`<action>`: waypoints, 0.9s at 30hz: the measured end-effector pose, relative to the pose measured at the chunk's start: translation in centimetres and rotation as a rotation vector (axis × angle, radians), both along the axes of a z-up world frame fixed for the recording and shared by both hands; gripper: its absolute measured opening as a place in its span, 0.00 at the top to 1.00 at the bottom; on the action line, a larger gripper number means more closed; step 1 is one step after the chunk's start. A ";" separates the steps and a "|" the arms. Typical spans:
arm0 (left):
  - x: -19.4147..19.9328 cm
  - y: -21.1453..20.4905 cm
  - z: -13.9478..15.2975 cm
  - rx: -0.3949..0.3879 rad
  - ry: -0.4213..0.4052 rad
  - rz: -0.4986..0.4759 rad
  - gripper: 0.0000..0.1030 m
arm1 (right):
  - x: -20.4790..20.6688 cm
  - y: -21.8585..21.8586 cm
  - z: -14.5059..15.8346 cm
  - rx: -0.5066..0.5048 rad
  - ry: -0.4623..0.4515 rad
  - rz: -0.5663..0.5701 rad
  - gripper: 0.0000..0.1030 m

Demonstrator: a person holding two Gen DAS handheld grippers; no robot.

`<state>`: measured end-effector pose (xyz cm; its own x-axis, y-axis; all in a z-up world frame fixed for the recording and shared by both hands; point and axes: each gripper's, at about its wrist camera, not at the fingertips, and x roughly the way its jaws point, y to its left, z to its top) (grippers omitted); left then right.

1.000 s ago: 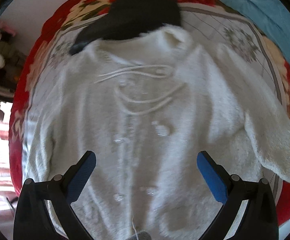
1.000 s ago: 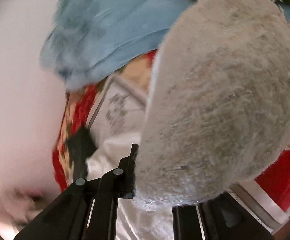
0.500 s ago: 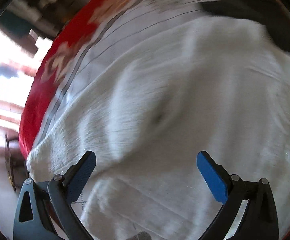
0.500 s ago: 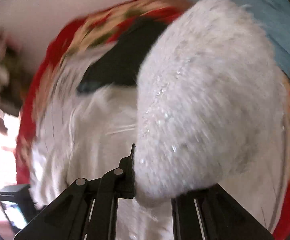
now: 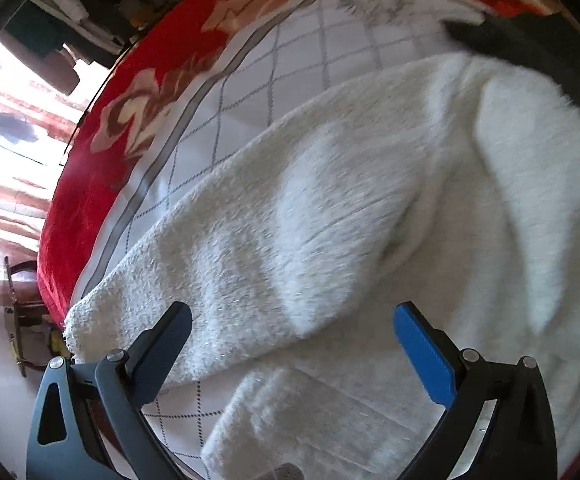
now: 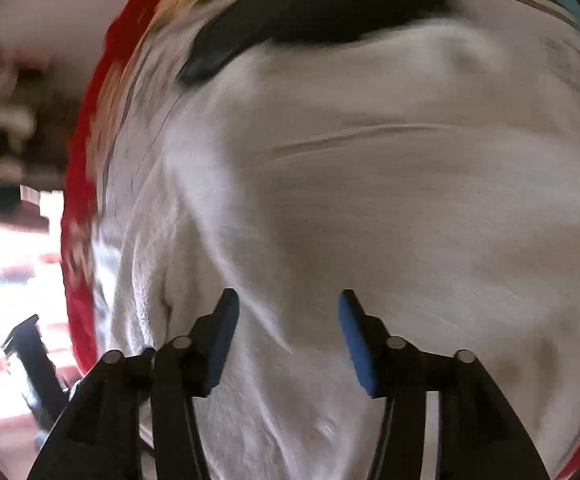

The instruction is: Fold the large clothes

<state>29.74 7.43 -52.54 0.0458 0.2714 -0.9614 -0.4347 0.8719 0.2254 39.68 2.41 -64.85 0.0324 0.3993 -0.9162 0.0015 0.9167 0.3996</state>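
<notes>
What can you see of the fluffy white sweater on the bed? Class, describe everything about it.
The white sweater is a thick, fluffy knit that looks like soft fleecy yarn. It lies spread flat on the quilted bedspread, one long sleeve stretched out with its cuff near the bed's edge. A fold of fabric lies over the body on one side. A black garment overlaps its top. The left tongs hover open over the sleeve; the right tongs are opening above the body, gripping nothing.
</notes>
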 end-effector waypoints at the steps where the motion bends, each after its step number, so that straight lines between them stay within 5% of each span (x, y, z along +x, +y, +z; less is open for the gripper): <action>1: 0.3 -0.8 0.8 -0.006 -0.017 -0.011 0.00 | -1.2 -3.5 0.9 -0.036 -0.010 -0.054 0.46; 4: 1.6 -3.0 2.2 -0.017 -0.063 -0.045 0.00 | -3.2 -9.2 0.9 -0.182 0.005 -0.120 0.46; 10: 4.2 -7.1 2.1 -0.014 -0.098 -0.118 0.00 | -3.6 -16.7 -7.8 -0.366 0.122 -0.078 0.53; 14: 5.0 -8.8 -0.3 0.090 -0.080 -0.172 0.00 | -4.8 -22.3 -8.3 -0.349 0.090 -0.348 0.62; 17: 4.9 -8.1 -2.5 0.100 -0.014 -0.148 0.00 | -6.8 -25.1 -8.3 -0.282 0.160 -0.521 0.59; 21: 3.5 -5.4 -2.7 0.117 0.014 -0.095 0.00 | -9.4 -25.0 -4.3 -0.157 0.162 -0.560 0.59; 24: 1.6 -3.1 -3.1 0.129 0.039 -0.054 0.00 | -11.1 -23.1 -1.0 0.077 0.060 -0.582 0.56; 27: -0.5 -0.5 -4.1 0.136 0.080 0.003 0.00 | -10.8 -19.5 -3.1 0.347 0.123 -0.584 0.56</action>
<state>29.25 6.97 -56.62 -0.0306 0.3990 -0.9164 -0.4128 0.8300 0.3752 28.83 -17.05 -67.98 0.2354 0.6190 -0.7493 0.5203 0.5709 0.6351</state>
